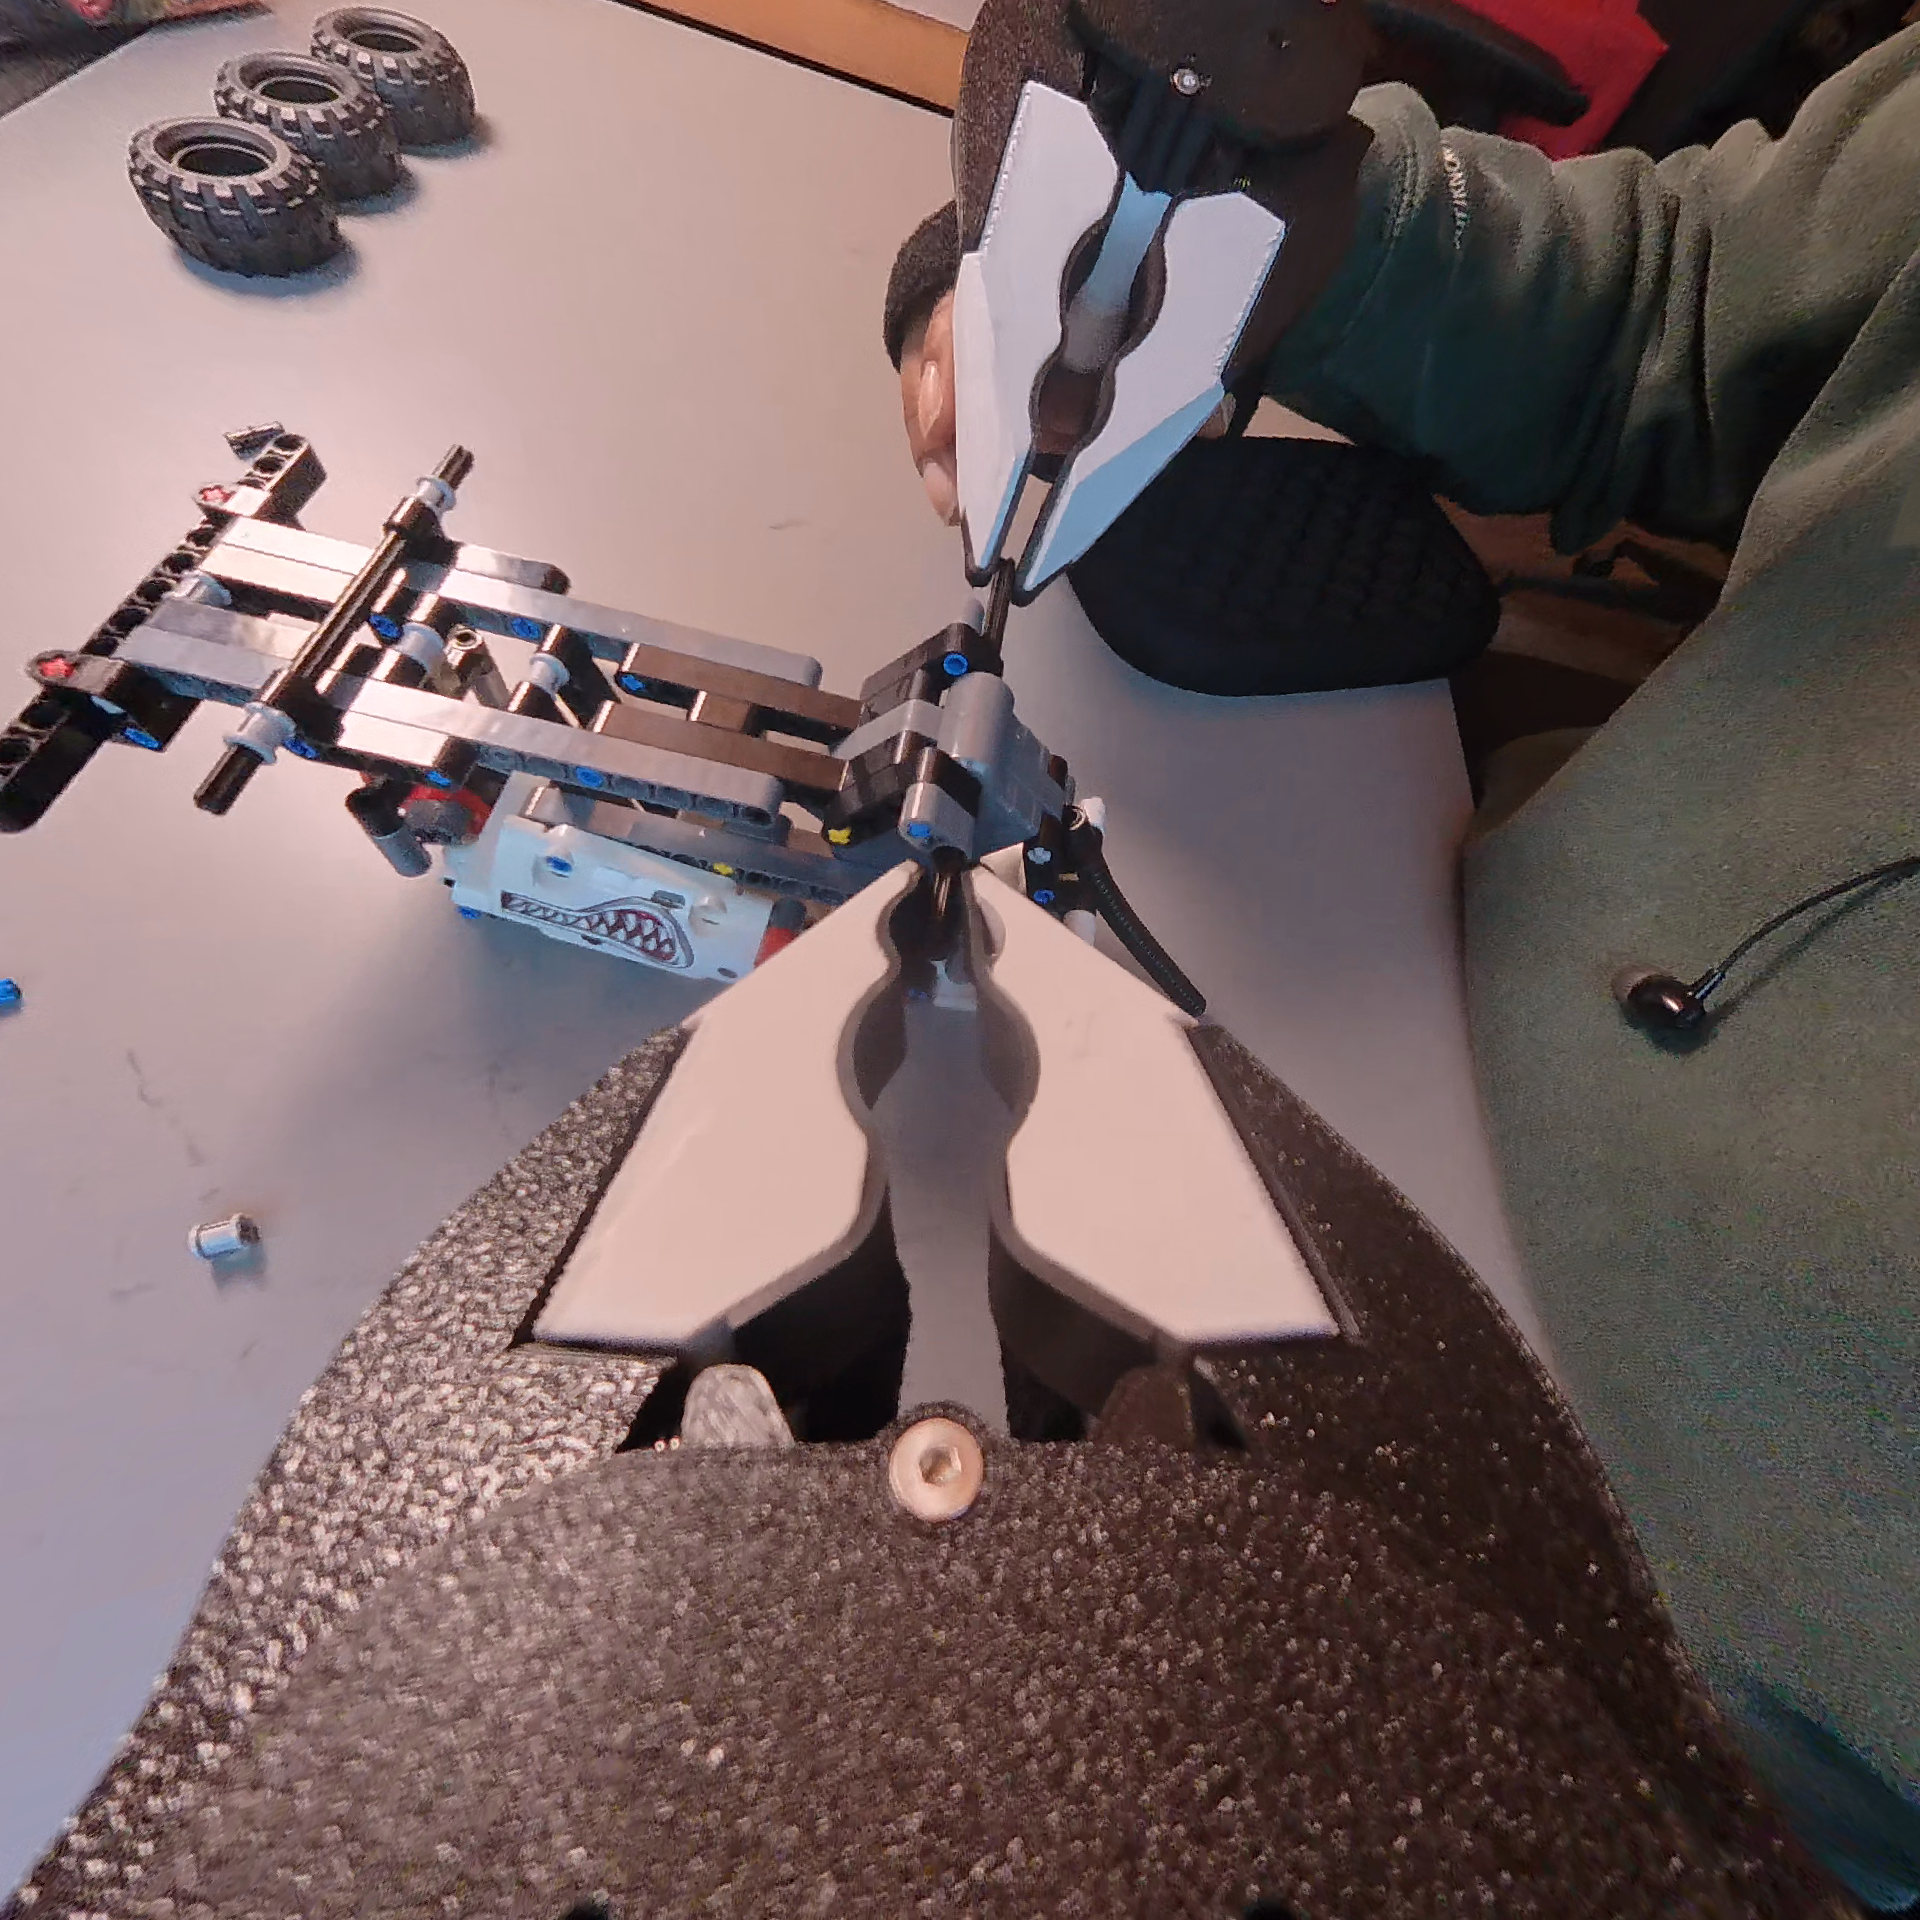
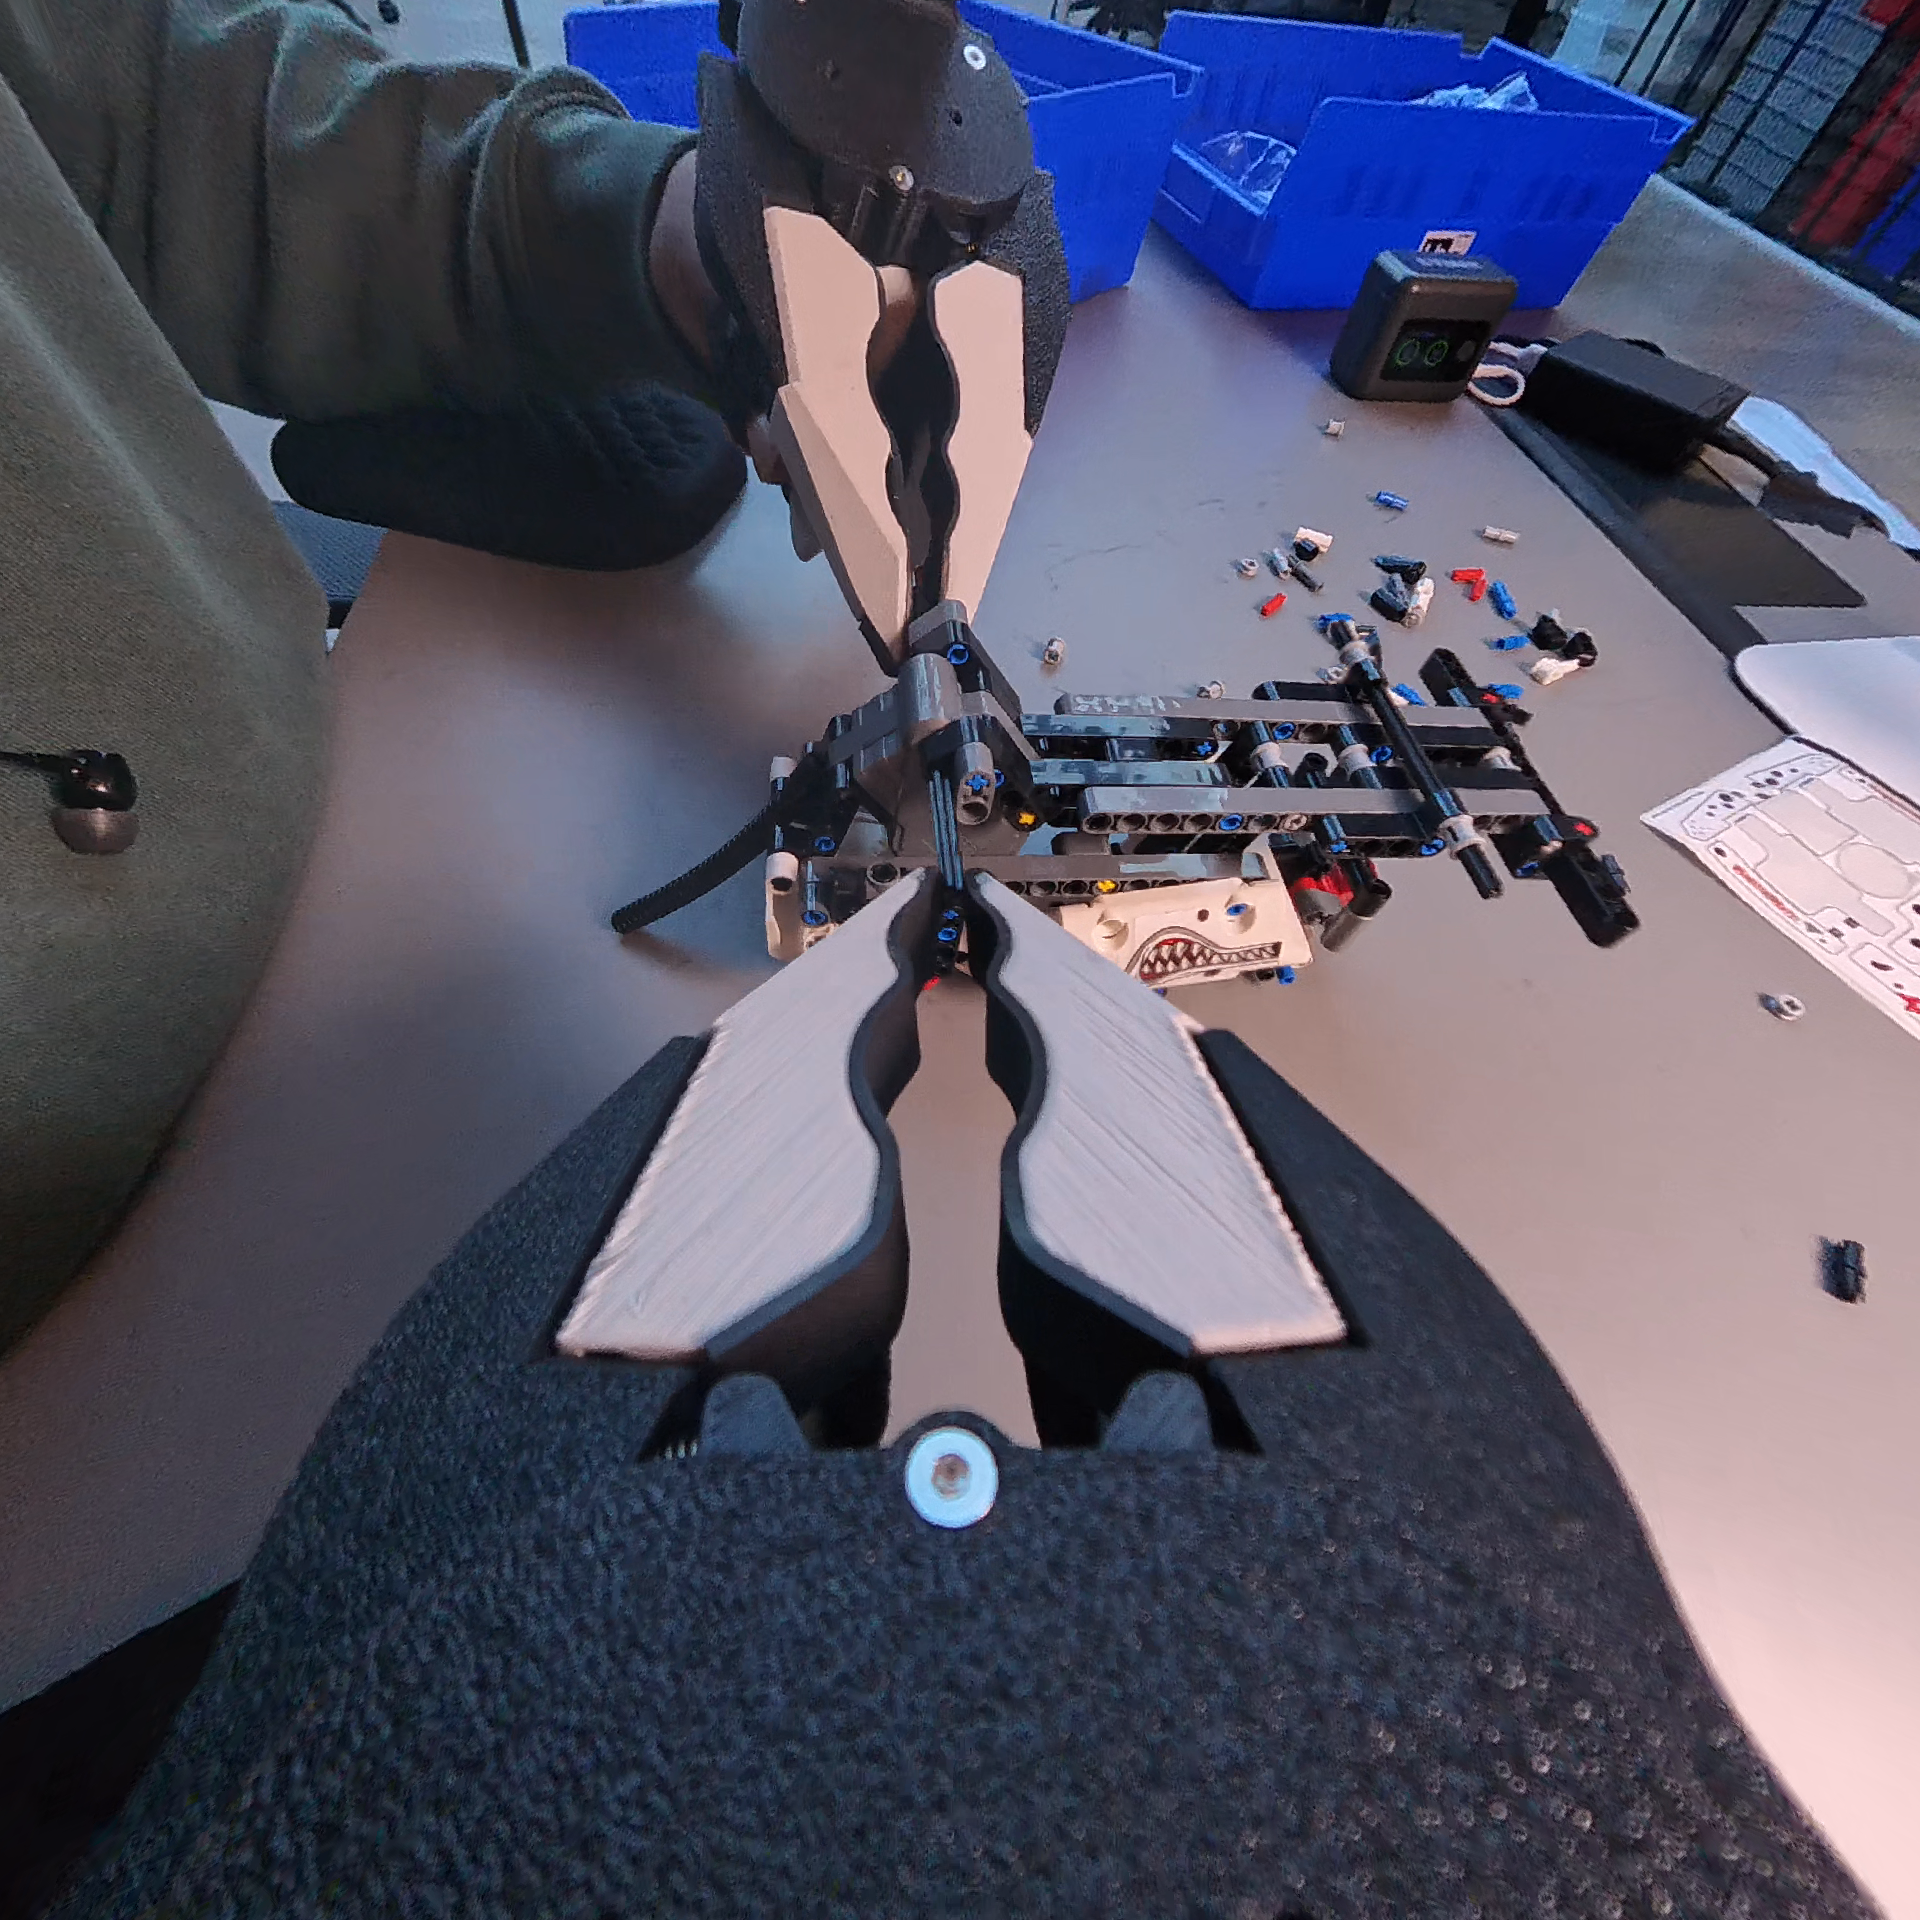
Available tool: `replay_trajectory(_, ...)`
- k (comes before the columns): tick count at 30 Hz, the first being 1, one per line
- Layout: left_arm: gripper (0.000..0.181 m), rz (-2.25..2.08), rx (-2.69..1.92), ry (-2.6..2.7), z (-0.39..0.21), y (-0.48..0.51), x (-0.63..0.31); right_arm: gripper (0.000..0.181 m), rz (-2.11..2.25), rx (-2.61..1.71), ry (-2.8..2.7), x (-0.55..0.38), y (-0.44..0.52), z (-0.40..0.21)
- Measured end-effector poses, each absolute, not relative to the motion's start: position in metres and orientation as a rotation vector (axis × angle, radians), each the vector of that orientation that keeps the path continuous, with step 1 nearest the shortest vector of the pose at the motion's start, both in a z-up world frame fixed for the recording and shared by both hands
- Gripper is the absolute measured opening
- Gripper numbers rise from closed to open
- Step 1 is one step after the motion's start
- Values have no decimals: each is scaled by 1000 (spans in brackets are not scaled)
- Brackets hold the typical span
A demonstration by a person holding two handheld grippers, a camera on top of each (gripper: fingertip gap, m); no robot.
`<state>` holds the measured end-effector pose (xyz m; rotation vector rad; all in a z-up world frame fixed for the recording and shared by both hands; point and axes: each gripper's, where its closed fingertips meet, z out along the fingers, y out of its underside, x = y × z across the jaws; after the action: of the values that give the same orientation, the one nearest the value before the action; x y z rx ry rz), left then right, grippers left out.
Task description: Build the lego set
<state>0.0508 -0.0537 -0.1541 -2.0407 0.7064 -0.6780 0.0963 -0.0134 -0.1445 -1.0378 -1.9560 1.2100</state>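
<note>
Lego chassis (image 1: pixel 623 748) sits on the grey table (image 1: pixel 623 312), shark-mouth panel (image 1: pixel 608 920) low on its side. My left gripper (image 1: pixel 940 883) pinches a black part at the near end, jaws nearly together. My right gripper (image 2: pixel 948 883) clamps a thin black axle (image 2: pixel 943 821) going into the grey block (image 2: pixel 935 727). Three tyres (image 1: pixel 296 135) lie well apart; loose pins (image 2: pixel 1403 592) are scattered near the blue bins (image 2: pixel 1455 197).
</note>
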Motion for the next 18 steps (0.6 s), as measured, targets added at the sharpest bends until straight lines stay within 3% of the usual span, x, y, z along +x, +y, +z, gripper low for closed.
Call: replay_trajectory(18, 5, -698, -1972, 700, -150, -57, 50, 4, 1219, -1088, -1942, 90, -15, -145)
